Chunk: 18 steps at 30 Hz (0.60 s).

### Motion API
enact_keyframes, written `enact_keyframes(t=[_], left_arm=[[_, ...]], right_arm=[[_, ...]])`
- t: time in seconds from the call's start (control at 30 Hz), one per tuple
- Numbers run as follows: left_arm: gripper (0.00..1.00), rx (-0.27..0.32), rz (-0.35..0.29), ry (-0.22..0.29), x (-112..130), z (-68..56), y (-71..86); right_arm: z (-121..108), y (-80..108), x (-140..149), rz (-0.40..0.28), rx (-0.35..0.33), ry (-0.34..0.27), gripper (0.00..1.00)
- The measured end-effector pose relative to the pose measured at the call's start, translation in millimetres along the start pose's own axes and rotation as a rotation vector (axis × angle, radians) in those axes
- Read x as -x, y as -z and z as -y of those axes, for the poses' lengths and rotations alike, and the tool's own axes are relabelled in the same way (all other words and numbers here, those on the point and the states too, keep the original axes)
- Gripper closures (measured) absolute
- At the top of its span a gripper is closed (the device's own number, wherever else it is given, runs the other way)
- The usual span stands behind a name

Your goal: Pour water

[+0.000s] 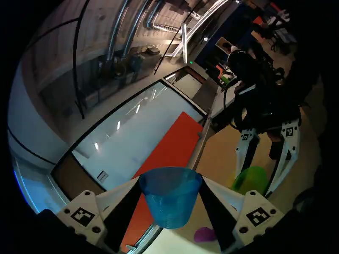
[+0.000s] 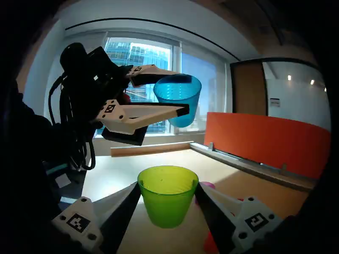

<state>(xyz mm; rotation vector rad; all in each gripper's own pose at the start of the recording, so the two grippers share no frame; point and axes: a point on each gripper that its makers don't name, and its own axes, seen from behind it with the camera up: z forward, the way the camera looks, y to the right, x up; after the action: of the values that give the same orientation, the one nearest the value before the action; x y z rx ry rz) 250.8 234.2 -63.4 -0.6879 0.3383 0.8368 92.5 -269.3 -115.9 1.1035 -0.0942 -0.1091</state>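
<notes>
A translucent blue cup [image 1: 170, 207] sits between the fingers of my left gripper [image 1: 170, 186], which is shut on its sides. In the right gripper view the same blue cup [image 2: 178, 106] hangs high in the left gripper [image 2: 180, 91], nearly upright, above and beyond a green cup [image 2: 168, 199]. My right gripper [image 2: 168, 188] is shut on the green cup, held low over the wooden table [image 2: 118, 173]. The left gripper view shows the green cup [image 1: 251, 180] in the right gripper [image 1: 257, 178] off to the right. I cannot tell whether either cup holds water.
An orange partition [image 2: 271, 139] runs along the table's far right side, with windows [image 2: 140, 63] behind. A pink object [image 1: 204, 234] lies on the table near the cups. A person [image 1: 241, 63] stands far off in the room.
</notes>
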Motion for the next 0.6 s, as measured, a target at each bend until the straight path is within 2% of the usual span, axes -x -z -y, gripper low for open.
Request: enact_keyframes(t=[0.27, 0.6], left_arm=[[0.12, -0.007, 0.003, -0.071, -3.9, 6.4, 0.3], [0.12, -0.008, 0.007, -0.138, -6.5, 2.5, -1.0]], right_arm=[[3.5, -2.4, -2.9, -0.002, -0.011, 0.005, 0.09], [5.4, -4.8, -4.2, -0.007, -0.017, 0.006, 0.09]])
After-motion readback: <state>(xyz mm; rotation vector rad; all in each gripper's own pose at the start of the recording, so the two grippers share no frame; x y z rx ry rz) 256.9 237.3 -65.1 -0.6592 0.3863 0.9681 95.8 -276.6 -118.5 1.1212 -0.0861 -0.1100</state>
